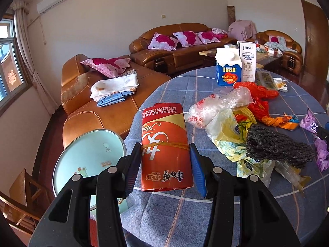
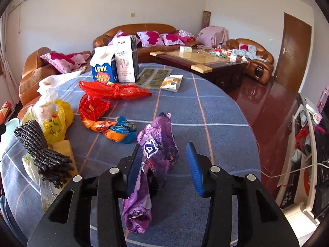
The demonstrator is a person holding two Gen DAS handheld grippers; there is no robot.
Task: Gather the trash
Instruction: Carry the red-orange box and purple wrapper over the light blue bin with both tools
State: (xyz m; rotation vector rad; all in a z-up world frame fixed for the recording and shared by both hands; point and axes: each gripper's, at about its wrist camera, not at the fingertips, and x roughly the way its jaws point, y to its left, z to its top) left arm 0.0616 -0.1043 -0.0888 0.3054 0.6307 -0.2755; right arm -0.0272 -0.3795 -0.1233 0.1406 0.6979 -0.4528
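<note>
My left gripper (image 1: 164, 146) is shut on a red flattened carton (image 1: 164, 131) with a rubber band round it, held above the table's left edge. A pale blue round bin (image 1: 86, 148) with cartoon prints stands below, to the left of the carton. My right gripper (image 2: 164, 144) is open over the table. A crumpled purple wrapper (image 2: 156, 135) stands between its fingers, leaning against the left finger (image 2: 134, 164). The right pad is clear of it.
On the blue checked tablecloth (image 2: 216, 107) lie red (image 2: 115, 89), yellow (image 2: 57, 123) and clear plastic bags, an orange-blue wrapper (image 2: 115, 129), a black knitted piece (image 2: 45, 154) and a snack packet (image 2: 171, 83). Two milk cartons (image 2: 115, 63) stand at the far side. Sofas lie beyond.
</note>
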